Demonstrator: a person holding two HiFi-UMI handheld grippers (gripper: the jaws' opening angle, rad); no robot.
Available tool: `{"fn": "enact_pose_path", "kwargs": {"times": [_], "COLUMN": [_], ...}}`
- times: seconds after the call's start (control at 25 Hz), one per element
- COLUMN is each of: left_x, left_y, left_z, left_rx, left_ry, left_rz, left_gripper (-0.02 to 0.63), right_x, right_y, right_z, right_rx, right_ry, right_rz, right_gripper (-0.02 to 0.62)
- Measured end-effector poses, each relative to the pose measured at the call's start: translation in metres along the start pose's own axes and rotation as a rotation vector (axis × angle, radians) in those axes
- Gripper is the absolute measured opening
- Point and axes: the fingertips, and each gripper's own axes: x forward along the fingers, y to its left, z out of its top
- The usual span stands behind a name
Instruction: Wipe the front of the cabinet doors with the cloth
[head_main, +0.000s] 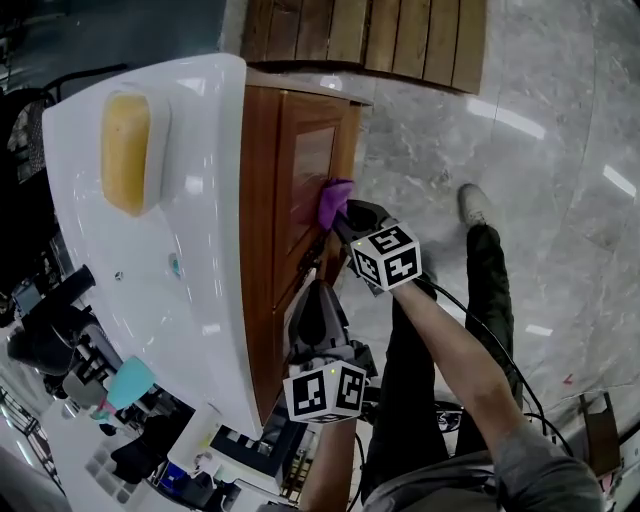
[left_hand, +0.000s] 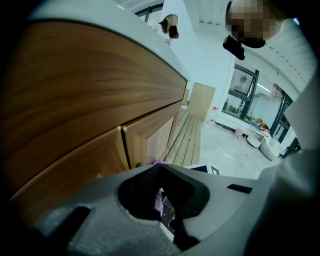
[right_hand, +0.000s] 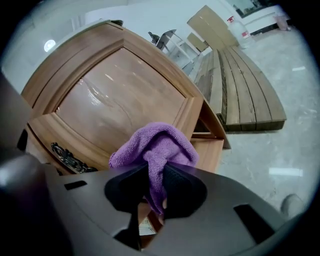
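A purple cloth (head_main: 335, 200) (right_hand: 157, 145) is pressed against the wooden cabinet door (head_main: 305, 170) (right_hand: 120, 105), near the right edge of its raised panel. My right gripper (head_main: 345, 215) (right_hand: 156, 180) is shut on the cloth, which bunches out above its jaws. An ornate dark metal handle (right_hand: 70, 157) sits on the door's left side. My left gripper (head_main: 318, 295) (left_hand: 160, 197) hovers lower down beside the cabinet front (left_hand: 145, 140), its jaws together and holding nothing. A sliver of purple shows through their narrow gap.
A white countertop (head_main: 190, 200) overhangs the cabinet and carries a yellow sponge-like block (head_main: 125, 150) in a white dish. A slatted wooden platform (head_main: 370, 35) (right_hand: 240, 85) lies on the marble floor beyond the cabinet. The person's leg and shoe (head_main: 475, 205) stand to the right.
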Motion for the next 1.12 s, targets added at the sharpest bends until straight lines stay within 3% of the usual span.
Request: {"fn": "enact_pose_path", "kwargs": {"times": [0.36,0.56,1.12], "left_x": [0.010,0.007,-0.017], "left_y": [0.003,0.001,-0.038], "left_z": [-0.007,-0.008,0.042], "left_rx": [-0.005,-0.003,0.016], "left_ry": [0.016,0.021,-0.055], "left_rz": [0.005,0.007,0.007], "left_gripper": [0.008,0.008,0.008], "right_x": [0.008,-0.003,-0.113], "right_y": [-0.030,-0.034,0.010], "right_z": [-0.022,-0.016,0.090], "right_rx": [0.038,0.056,0.035], "right_ry": [0.054,0.032,-0.170], "right_rz": [-0.057,-0.051,0.039], "right_gripper": [0.075,0.075,0.074]}}
